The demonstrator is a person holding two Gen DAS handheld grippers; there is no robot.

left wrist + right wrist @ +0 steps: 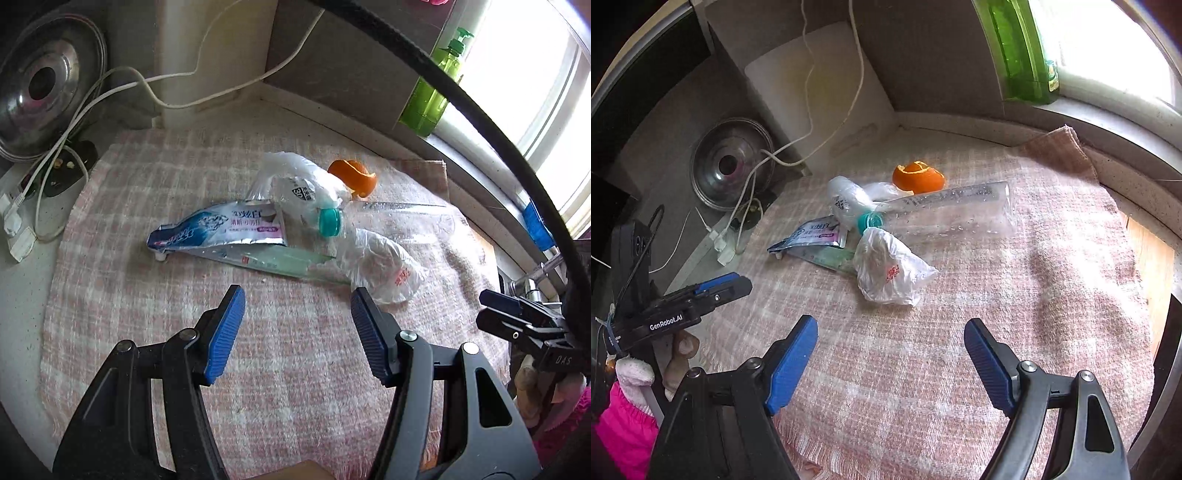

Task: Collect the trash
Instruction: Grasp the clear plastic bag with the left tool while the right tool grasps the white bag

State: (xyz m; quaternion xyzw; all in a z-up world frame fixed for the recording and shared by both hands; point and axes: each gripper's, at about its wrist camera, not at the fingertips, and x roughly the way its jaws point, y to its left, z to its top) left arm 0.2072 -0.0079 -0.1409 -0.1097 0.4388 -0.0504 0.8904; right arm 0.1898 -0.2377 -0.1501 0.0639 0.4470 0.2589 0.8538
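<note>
Left wrist view: left gripper point(297, 295) spread wide and holding nothing, the trash heap just ahead of its fingertips on a pink checked cloth point(155, 325).

Right gripper point(891, 330) is likewise spread wide and holding nothing, with the heap ahead of it. Nearest both tools lies a crumpled white bag point(890, 275) with red print too creased to read. Beyond it are a flattened toothpaste tube point(218, 229) with Chinese lettering, a thin green wrapper point(288, 260) partly under the bag, and a clear bottle point(956, 210) with a teal cap point(870, 221). Farthest is an orange peel point(918, 177). Another clear bag point(303, 184) overlaps the bottle neck. Far left of the left gripper, white cables point(55, 155) cross a steel lid point(44, 85). A green soap bottle point(439, 81) is cut by a black cable point(480, 110). "GenRobot.AI" shows on the left tool's body.
</note>
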